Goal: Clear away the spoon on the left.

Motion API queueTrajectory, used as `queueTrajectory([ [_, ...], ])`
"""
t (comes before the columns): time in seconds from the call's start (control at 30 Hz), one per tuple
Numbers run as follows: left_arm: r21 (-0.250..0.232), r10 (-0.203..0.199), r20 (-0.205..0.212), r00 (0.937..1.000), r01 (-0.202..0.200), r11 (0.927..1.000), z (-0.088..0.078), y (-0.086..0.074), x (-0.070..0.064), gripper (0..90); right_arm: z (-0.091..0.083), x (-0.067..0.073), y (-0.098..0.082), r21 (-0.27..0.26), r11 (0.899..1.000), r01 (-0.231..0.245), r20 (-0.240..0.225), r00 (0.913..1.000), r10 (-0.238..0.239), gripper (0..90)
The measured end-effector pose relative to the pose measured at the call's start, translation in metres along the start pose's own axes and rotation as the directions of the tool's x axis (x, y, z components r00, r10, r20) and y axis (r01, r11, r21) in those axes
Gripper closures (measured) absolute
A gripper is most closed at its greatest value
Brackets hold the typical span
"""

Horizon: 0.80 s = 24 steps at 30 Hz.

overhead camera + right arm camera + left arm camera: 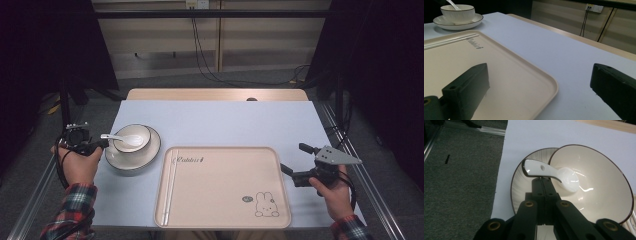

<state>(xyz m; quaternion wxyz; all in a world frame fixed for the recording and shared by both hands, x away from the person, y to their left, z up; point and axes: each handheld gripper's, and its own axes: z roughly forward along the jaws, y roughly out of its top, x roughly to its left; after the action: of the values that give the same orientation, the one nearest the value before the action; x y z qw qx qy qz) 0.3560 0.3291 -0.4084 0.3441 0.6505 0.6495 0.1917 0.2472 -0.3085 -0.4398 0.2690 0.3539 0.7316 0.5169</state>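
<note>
Gripping the spoon (549, 171) handle with my left tool (543, 182), jaws clamped on it; spoon lay in the bowl (132, 137) on its saucer (133, 158), not lifted. Right tool (289, 171) sat wide apart, holding nothing, by the tray (220, 187). Everything left to do.

Overhead light falls evenly on the table (220, 120) while the surroundings sink into near-black, a bright glare spot sits inside the bowl (596, 182), soft shadows lie under the plate (459, 23), and the close black jaws in both gripper views are slightly blurred.
</note>
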Motion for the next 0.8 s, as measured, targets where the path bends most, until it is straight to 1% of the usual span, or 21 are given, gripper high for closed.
queueTrajectory([
  [0.13,-0.018,-0.011,0.006,0.9999,0.011,0.9998,0.0,0.001,-0.001,87.9,-0.001,0.0,0.0,-0.004,1.0,-0.001,0.011,0.9999,0.001,1.4],
  [0.17,-0.027,-0.018,0.004,0.9998,0.018,0.9995,-0.001,0.001,-0.003,85.7,-0.001,0.0,0.0,-0.002,1.0,-0.004,0.007,1.0,0.004,1.4],
  [0.2,-0.042,-0.019,0.014,0.9997,0.02,0.9989,-0.003,0.002,-0.003,83.3,-0.001,0.0,0.0,-0.004,1.0,-0.004,0.004,1.0,0.004,1.4],
  [0.23,-0.042,-0.019,0.014,0.9997,0.02,0.9989,-0.003,0.002,-0.003,80.8,-0.002,0.0,0.0,-0.005,1.0,-0.006,0.007,1.0,0.006,1.4],
  [0.27,-0.06,-0.034,0.016,0.9993,0.035,0.9976,-0.005,0.002,-0.003,77.8,-0.002,0.0,0.0,-0.007,1.0,-0.007,0.004,1.0,0.007,1.4],
  [0.3,-0.06,-0.034,0.016,0.9993,0.035,0.9976,-0.005,0.002,-0.003,75.5,-0.002,0.0,0.0,-0.007,1.0,-0.007,0.004,1.0,0.007,1.4],
  [0.33,-0.065,-0.039,0.028,0.9989,0.04,0.997,-0.005,0.002,-0.003,73.5,-0.002,0.0,0.0,-0.008,1.0,-0.007,0.003,1.0,0.007,1.4],
  [0.37,-0.063,-0.051,0.024,0.9984,0.053,0.9966,-0.004,0.001,-0.004,72.1,-0.002,0.0,0.0,-0.01,1.0,-0.009,0.003,1.0,0.009,1.4],
  [0.43,-0.064,-0.056,0.024,0.9981,0.058,0.9963,-0.004,0.0,-0.003,68.8,-0.002,0.0,0.0,-0.008,1.0,-0.007,0.001,1.0,0.007,1.4],
  [0.47,-0.071,-0.065,0.026,0.9976,0.067,0.9952,-0.003,-0.001,-0.003,66.7,-0.002,0.0,0.0,-0.008,1.0,-0.007,0.005,1.0,0.007,1.4],
  [0.5,-0.074,-0.072,0.035,0.9968,0.075,0.9945,-0.002,-0.002,-0.003,66.7,-0.002,0.0,0.0,-0.008,1.0,-0.007,0.005,1.0,0.007,1.4],
  [0.53,-0.075,-0.084,0.029,0.996,0.086,0.9935,0.0,-0.002,-0.003,64.9,-0.002,0.001,0.0,-0.01,1.0,-0.01,0.007,0.9999,0.01,1.4],
  [0.57,-0.075,-0.084,0.029,0.996,0.086,0.9935,0.0,-0.002,-0.003,63.7,-0.002,0.001,0.0,-0.01,1.0,-0.01,0.007,0.9999,0.01,1.4],
  [0.6,-0.085,-0.087,0.037,0.9955,0.09,0.9923,0.001,-0.002,-0.002,63.7,-0.002,0.0,0.0,-0.007,1.0,-0.007,0.003,1.0,0.007,1.4],
  [0.63,-0.092,-0.089,0.036,0.9954,0.092,0.9915,0.003,-0.002,-0.002,62.0,-0.002,0.0,0.0,-0.009,1.0,-0.011,0.007,0.9999,0.012,1.4],
  [0.67,-0.097,-0.1,0.043,0.9941,0.103,0.9898,0.006,-0.002,-0.002,58.5,-0.002,0.0,0.0,-0.004,1.0,-0.007,0.006,1.0,0.007,1.4],
  [0.77,-0.102,-0.098,0.045,0.9942,0.102,0.9896,0.009,-0.001,-0.002,56.9,-0.002,0.0,0.0,-0.003,1.0,-0.007,0.006,1.0,0.007,1.4],
  [0.8,-0.102,-0.099,0.037,0.9943,0.103,0.9895,0.01,-0.001,-0.003,56.5,-0.002,-0.001,0.0,-0.003,1.0,-0.005,0.008,1.0,0.005,1.4],
])
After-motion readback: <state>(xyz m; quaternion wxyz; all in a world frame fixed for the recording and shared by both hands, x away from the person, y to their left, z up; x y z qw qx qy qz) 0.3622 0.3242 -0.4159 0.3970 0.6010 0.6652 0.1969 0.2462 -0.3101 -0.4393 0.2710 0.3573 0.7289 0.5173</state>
